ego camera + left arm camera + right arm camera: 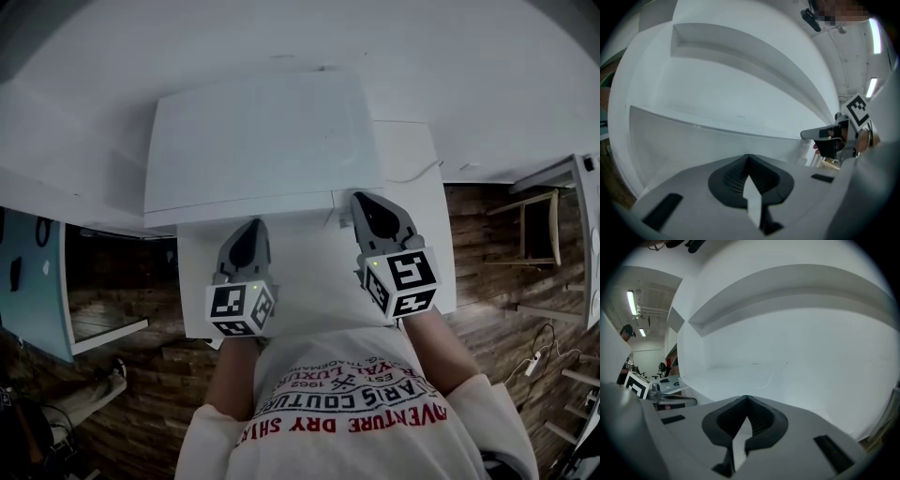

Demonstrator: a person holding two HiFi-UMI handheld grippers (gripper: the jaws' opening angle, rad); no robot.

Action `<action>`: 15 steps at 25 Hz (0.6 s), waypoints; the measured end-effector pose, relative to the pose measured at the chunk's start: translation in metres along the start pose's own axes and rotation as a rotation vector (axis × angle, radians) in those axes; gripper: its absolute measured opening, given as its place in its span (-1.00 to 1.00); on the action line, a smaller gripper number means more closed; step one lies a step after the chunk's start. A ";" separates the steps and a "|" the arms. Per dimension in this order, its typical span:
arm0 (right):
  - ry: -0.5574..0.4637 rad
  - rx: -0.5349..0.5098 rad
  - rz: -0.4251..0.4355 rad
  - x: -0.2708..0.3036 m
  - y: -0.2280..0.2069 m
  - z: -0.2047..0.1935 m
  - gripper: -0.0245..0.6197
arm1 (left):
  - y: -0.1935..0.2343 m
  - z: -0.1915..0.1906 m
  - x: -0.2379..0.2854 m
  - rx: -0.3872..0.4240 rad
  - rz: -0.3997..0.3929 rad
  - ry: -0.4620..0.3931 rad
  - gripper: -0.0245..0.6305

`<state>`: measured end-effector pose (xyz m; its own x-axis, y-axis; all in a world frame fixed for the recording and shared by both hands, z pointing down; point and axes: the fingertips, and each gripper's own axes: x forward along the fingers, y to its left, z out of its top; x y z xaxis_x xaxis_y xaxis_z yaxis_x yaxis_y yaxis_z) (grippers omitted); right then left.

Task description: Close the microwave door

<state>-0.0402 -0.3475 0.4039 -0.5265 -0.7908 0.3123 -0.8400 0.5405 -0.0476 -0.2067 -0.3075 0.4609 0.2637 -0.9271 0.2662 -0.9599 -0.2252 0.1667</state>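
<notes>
A white microwave [262, 141] stands on a white table [309, 281], seen from above in the head view. Its door [693, 140], a panel with fine mesh, fills the lower left of the left gripper view and looks flush with the front. My left gripper [248, 228] [749, 157] is shut and empty, its tips just short of the door's left-middle part. My right gripper [367, 202] [746, 398] is also shut and empty, held at the front right corner, with a flat white surface [740, 376] just beyond it. Each gripper shows in the other's view.
A white wall [375, 56] with a long ledge [754, 51] rises behind the microwave. A cable [412, 173] lies on the table at its right. Wooden floor [497, 272] shows on both sides, with a chair [534, 225] at right and a blue panel [37, 281] at left.
</notes>
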 end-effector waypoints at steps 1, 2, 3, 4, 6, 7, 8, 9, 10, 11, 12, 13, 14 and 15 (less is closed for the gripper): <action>0.001 0.002 0.000 0.000 0.000 0.000 -0.89 | 0.000 0.000 0.000 0.000 0.000 0.001 -0.92; 0.003 0.008 0.000 0.001 0.000 0.000 -0.89 | 0.001 0.000 0.001 0.009 0.004 0.004 -0.92; 0.007 0.022 0.000 0.001 -0.001 0.000 -0.89 | 0.000 0.000 0.001 0.021 0.010 0.007 -0.92; 0.013 0.042 0.000 0.001 -0.001 0.000 -0.89 | -0.002 0.003 0.000 0.026 0.009 0.006 -0.92; 0.021 0.071 -0.003 0.001 -0.002 -0.001 -0.89 | -0.013 0.016 -0.005 0.003 -0.024 -0.024 -0.92; 0.018 0.073 -0.009 0.000 -0.003 -0.001 -0.89 | -0.020 0.025 -0.008 -0.004 -0.047 -0.047 -0.92; 0.007 0.073 -0.017 -0.002 -0.003 0.000 -0.89 | -0.028 0.036 -0.011 0.008 -0.066 -0.069 -0.92; -0.009 0.074 -0.024 -0.005 -0.004 0.002 -0.89 | -0.036 0.046 -0.015 0.037 -0.079 -0.089 -0.92; -0.029 0.079 -0.028 -0.008 -0.003 0.004 -0.89 | -0.043 0.056 -0.019 0.073 -0.089 -0.108 -0.92; -0.048 0.086 -0.027 -0.012 -0.001 0.006 -0.89 | -0.050 0.065 -0.023 0.107 -0.097 -0.126 -0.92; -0.066 0.091 -0.024 -0.015 0.002 0.008 -0.89 | -0.056 0.072 -0.026 0.134 -0.105 -0.140 -0.92; -0.082 0.092 -0.021 -0.018 0.005 0.009 -0.89 | -0.062 0.079 -0.030 0.152 -0.114 -0.151 -0.92; -0.096 0.090 -0.020 -0.023 0.009 0.009 -0.89 | -0.068 0.084 -0.034 0.160 -0.122 -0.160 -0.92; -0.110 0.084 -0.020 -0.027 0.012 0.009 -0.89 | -0.074 0.087 -0.038 0.160 -0.131 -0.167 -0.92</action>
<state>-0.0368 -0.3223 0.3865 -0.5167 -0.8305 0.2081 -0.8562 0.5019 -0.1227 -0.1542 -0.2821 0.3560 0.3804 -0.9204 0.0897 -0.9248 -0.3789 0.0339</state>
